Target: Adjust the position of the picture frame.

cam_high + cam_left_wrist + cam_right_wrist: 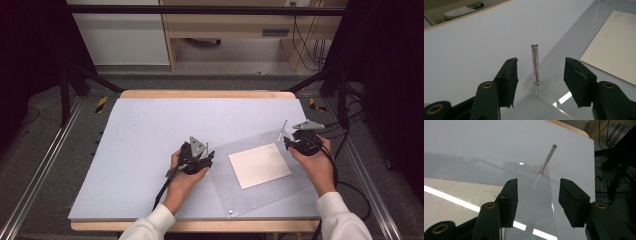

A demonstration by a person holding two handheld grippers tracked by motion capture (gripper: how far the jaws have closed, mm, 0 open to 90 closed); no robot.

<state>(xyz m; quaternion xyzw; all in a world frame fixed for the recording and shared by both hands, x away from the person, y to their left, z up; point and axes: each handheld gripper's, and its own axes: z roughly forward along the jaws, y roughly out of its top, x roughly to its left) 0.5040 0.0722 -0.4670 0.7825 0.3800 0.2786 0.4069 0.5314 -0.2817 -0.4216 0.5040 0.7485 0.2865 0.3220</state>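
On the pale table, two upright metal posts on a clear sheet are framed, ungripped, by the half-open left gripper and right gripper; lifting remains undone.

Black tongs, brass rivets, grey triangular plates, black cables; white sleeves.

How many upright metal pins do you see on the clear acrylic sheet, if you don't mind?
2: one metal pin at the sheet's left corner, ahead of the left gripper; another pin at the far right corner. Others may be hidden.
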